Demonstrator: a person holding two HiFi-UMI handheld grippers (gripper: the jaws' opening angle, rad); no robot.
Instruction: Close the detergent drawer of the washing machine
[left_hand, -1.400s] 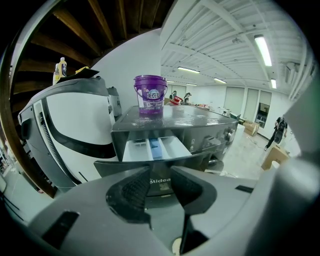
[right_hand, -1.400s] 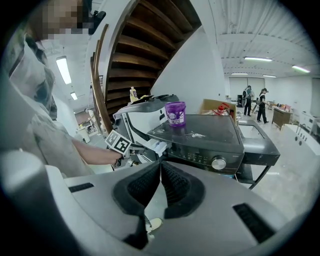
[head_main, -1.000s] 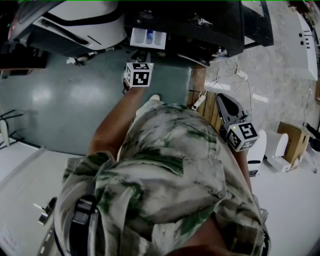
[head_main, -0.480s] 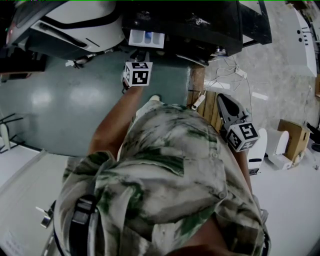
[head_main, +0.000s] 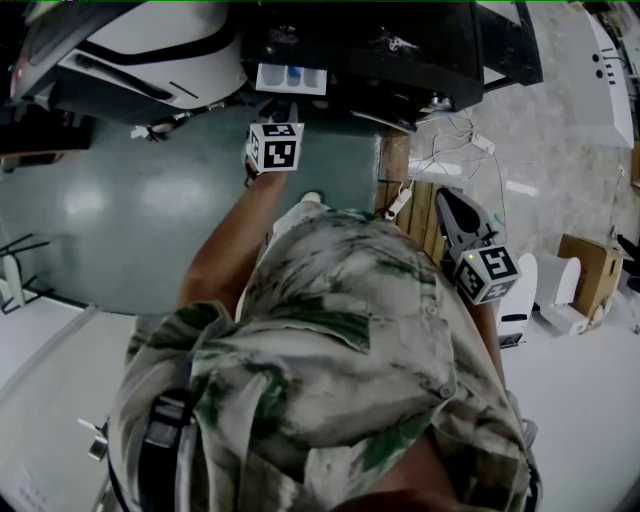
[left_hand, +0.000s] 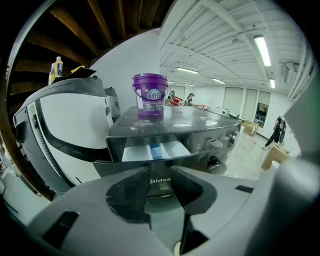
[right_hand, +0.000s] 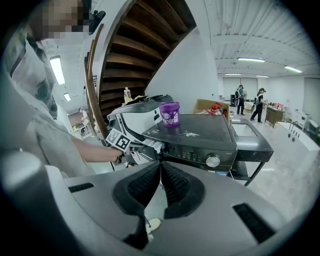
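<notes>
starting at the far left, a white machine (left_hand: 65, 125) stands beside the dark washing machine (left_hand: 200, 122) and is out of the play. next along, the left gripper (left_hand: 160, 170) is squared up right at the detergent drawer (left_hand: 150, 151), which stands part-way out of the washing machine's front, white compartments on show. the jaws are a little apart, clamped on nothing, with the drawer's branded front panel showing in the gap; whether the tips are actually touching it, i can't tell. here's the worry: it looks like a bare push with open tips on a smooth panel, so an off-centre shove could cock the drawer in its runners and jam it short of flush, or the tips could skid off the panel's edge. go in too hard and the jolt could reach the purple bucket (left_hand: 149, 96) sitting on the lid just above. over to the right, the right gripper (right_hand: 160, 167) hangs well away from the machine at the person's side, jaws pressed together and empty, so it offers no bracing if the drawer sticks.
</notes>
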